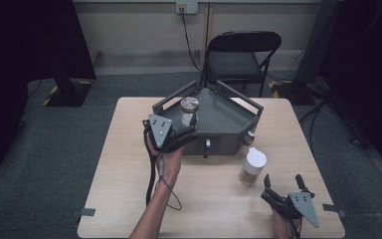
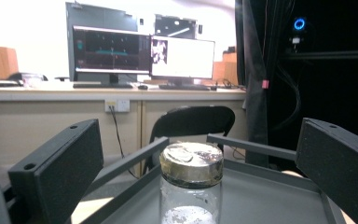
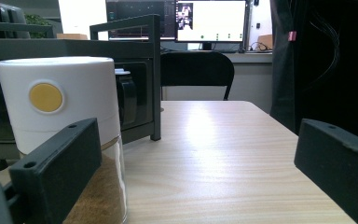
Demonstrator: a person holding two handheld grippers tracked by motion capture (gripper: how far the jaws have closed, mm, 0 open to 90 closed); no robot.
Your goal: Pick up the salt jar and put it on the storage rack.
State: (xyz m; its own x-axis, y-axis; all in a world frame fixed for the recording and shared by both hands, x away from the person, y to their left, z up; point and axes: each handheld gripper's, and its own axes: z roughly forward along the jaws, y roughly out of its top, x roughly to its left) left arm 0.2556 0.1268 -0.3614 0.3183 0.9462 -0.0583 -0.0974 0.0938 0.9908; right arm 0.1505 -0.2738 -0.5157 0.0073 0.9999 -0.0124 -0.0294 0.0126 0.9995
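Here the person's left forearm reaches forward over the counter (image 1: 129,164), its hand wrapped round the left tongs (image 1: 191,125), which point ahead and slightly rightward at the grey tray rack (image 1: 231,122). In the left gripper view the left tongs (image 2: 193,172) are released, jaws spread wide, and the glass jar with a metal lid (image 2: 191,184) stands upright between them, touching neither; its long axis is vertical, lid up. In the high view that jar (image 1: 188,110) sits on the rack's top shelf just ahead of the jaw tips. The right tongs (image 1: 283,182) are held low near the counter's near edge, pointing forward, also released. Just ahead and left of them stands the white-capped spice jar (image 1: 252,167), upright, apart from both jaws; in the right gripper view it (image 3: 63,126) rises behind the left jaw, a yellow dot on its cap facing the camera.
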